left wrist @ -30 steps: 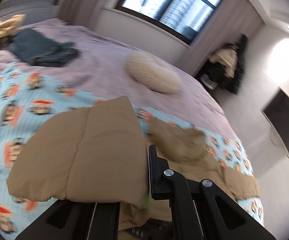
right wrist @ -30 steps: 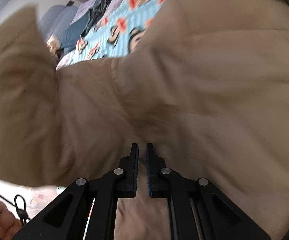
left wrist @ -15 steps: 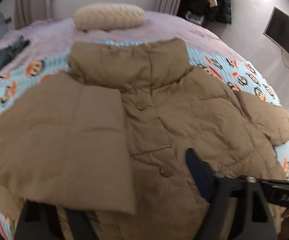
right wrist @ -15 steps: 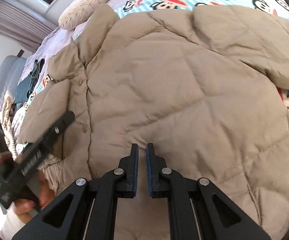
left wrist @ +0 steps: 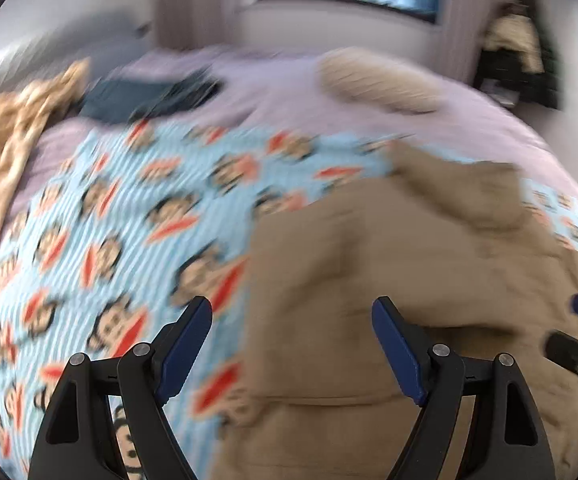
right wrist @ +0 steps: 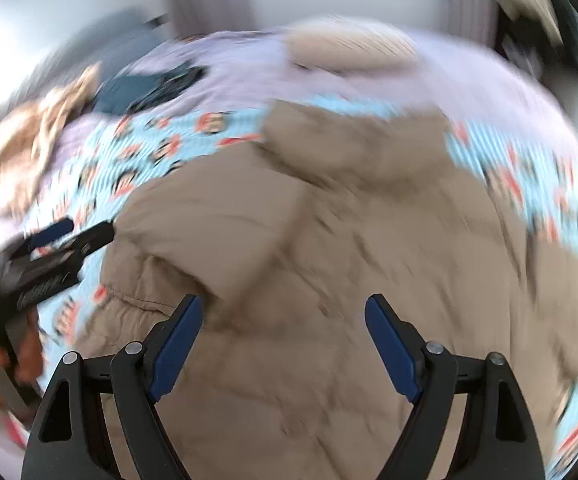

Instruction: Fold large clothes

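A tan puffer jacket (left wrist: 389,260) lies front-up on a blue monkey-print blanket (left wrist: 129,208) on the bed. In the right wrist view its collar (right wrist: 353,136) points toward the window, and one sleeve (right wrist: 217,224) lies folded across the jacket's (right wrist: 349,240) front. My left gripper (left wrist: 292,308) hangs open over the jacket's left edge, holding nothing. My right gripper (right wrist: 283,302) hovers above the jacket's lower front; its jaws are opening with nothing between them. Both views are blurred by motion. The left gripper (right wrist: 57,248) also shows at the left of the right wrist view, held by a hand (right wrist: 21,356).
A cream pillow (left wrist: 377,80) lies on the lilac bedsheet beyond the jacket. Dark folded clothes (left wrist: 149,96) and a crumpled tan cloth (left wrist: 9,132) sit at the far left. A window and curtains stand behind the bed; a dark rack with clothes is at the far right.
The left gripper let go of the sleeve, which now lies folded over the jacket's front. The right jaws went from shut to wide apart. Both views swung up toward the window.
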Available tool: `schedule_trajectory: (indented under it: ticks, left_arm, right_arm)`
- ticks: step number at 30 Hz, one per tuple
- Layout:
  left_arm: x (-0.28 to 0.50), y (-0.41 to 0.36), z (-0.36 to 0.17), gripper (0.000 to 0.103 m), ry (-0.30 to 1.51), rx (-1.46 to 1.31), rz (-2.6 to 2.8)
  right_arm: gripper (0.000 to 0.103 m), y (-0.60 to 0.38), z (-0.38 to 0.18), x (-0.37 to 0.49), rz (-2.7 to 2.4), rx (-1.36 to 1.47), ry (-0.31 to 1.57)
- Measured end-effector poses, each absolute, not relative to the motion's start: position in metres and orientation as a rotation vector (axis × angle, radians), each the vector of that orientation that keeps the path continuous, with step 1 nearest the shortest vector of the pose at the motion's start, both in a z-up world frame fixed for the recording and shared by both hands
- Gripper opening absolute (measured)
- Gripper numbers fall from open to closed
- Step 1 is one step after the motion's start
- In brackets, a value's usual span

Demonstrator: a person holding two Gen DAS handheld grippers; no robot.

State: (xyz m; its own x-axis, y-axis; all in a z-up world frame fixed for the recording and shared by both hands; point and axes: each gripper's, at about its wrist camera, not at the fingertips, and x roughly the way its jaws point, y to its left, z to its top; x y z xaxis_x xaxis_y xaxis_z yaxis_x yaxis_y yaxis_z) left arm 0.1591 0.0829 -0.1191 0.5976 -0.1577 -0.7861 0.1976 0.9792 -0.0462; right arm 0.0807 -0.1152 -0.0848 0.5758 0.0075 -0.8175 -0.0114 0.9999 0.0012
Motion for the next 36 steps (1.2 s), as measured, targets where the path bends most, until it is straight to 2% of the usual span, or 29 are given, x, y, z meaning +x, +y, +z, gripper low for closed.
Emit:
schedule_trajectory:
  ticks: [5, 7, 8, 10, 11, 12, 16, 17, 18, 19, 24, 28, 33, 34, 35, 36]
  left_arm:
    - [0.171, 0.107, -0.176, 0.083, 1.030, 0.030, -0.106]
    - [0.172, 0.102, -0.182, 0.083, 1.027, 0.044, -0.108]
    - [0.170, 0.099, -0.185, 0.083, 1.019, 0.065, -0.108]
    - [0.170, 0.092, -0.187, 0.083, 1.016, 0.089, -0.108]
    - [0.171, 0.091, -0.188, 0.083, 1.019, 0.093, -0.111]
    - [0.174, 0.093, -0.188, 0.083, 1.021, 0.091, -0.115]
    - [0.176, 0.090, -0.186, 0.083, 1.030, 0.101, -0.144]
    - [0.179, 0.090, -0.185, 0.083, 1.041, 0.106, -0.147]
    - [0.183, 0.091, -0.182, 0.083, 1.056, 0.108, -0.154]
    - [0.187, 0.091, -0.179, 0.083, 1.065, 0.106, -0.161]
    - [0.208, 0.107, -0.136, 0.083, 0.979, 0.039, -0.145]
    - [0.236, 0.105, -0.139, 0.083, 0.993, 0.033, -0.113]
    - [0.232, 0.071, -0.173, 0.083, 1.024, 0.149, -0.116]
    - [0.229, 0.065, -0.177, 0.083, 1.017, 0.174, -0.110]
    - [0.228, 0.061, -0.181, 0.083, 1.010, 0.190, -0.105]
    - [0.227, 0.060, -0.182, 0.083, 1.010, 0.194, -0.101]
  right_arm:
    - [0.085, -0.035, -0.116, 0.113, -0.033, -0.435, 0.922]
    - [0.084, -0.036, -0.119, 0.125, -0.084, -0.472, 0.888]
    - [0.079, -0.046, -0.117, 0.132, -0.135, -0.445, 0.879]
    - [0.051, -0.078, -0.110, 0.139, -0.225, -0.306, 0.888]
    - [0.017, -0.104, -0.108, 0.140, -0.250, -0.166, 0.913]
    - [0.007, -0.134, -0.110, 0.139, -0.267, 0.005, 0.953]
    - [0.007, -0.227, -0.150, 0.112, -0.229, 0.672, 1.016]
    - [0.012, -0.247, -0.167, 0.102, -0.222, 0.843, 1.038]
    - [0.022, -0.258, -0.177, 0.093, -0.238, 0.948, 1.040]
    - [0.023, -0.269, -0.182, 0.079, -0.250, 1.037, 1.020]
    - [0.023, -0.282, -0.141, 0.044, -0.325, 0.907, 0.937]
    - [0.022, -0.279, -0.111, 0.061, -0.296, 0.714, 0.888]
    - [0.022, -0.264, -0.138, 0.088, -0.282, 0.563, 1.035]
    - [0.020, -0.267, -0.149, 0.086, -0.305, 0.549, 1.081]
    - [0.012, -0.270, -0.158, 0.082, -0.317, 0.557, 1.100]
    - [0.012, -0.275, -0.160, 0.075, -0.311, 0.583, 1.089]
